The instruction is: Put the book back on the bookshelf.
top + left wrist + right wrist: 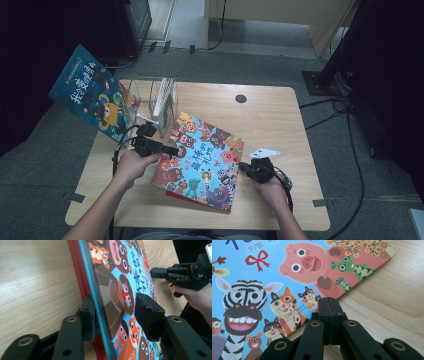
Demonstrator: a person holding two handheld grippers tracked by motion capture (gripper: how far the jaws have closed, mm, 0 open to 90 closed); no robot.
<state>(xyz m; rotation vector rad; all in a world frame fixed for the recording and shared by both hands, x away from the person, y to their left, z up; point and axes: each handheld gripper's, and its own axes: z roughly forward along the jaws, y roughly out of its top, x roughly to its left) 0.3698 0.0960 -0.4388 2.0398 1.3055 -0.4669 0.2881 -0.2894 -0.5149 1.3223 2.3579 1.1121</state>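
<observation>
While the colourful picture book [200,160] lies on the desk [280,125] in the high view, it sits between the two grippers: the left gripper [167,149] reaches in at the book's near-left edge, just beside a clear stand [150,97] holding upright books [165,102], and the right gripper [245,167] touches the opposite edge; a blue book [95,95] leans well off beyond the left gripper; in the left gripper view the book's edge [100,302] stands tilted up between the jaws, one pad behind the cover beside a red book [80,277] underneath, the other pad [147,312] standing a little off the printed face, so the jaws are apart and not yet pressing; across the cover the other gripper [160,272] is seen at the far edge; in the right gripper view the jaws are together with nothing between them, their joined tip [329,307] resting against the book's edge [294,322] where it meets the wood; by my judgement this is a thin, stiff-covered book, light but broad, with a glossy and probably slippery cover; it should flex little, yet may pivot or slide out if pinched at a corner only; the surest hold seems the mid-edge, pads flat on both faces, while the shut gripper steadies the other side.
</observation>
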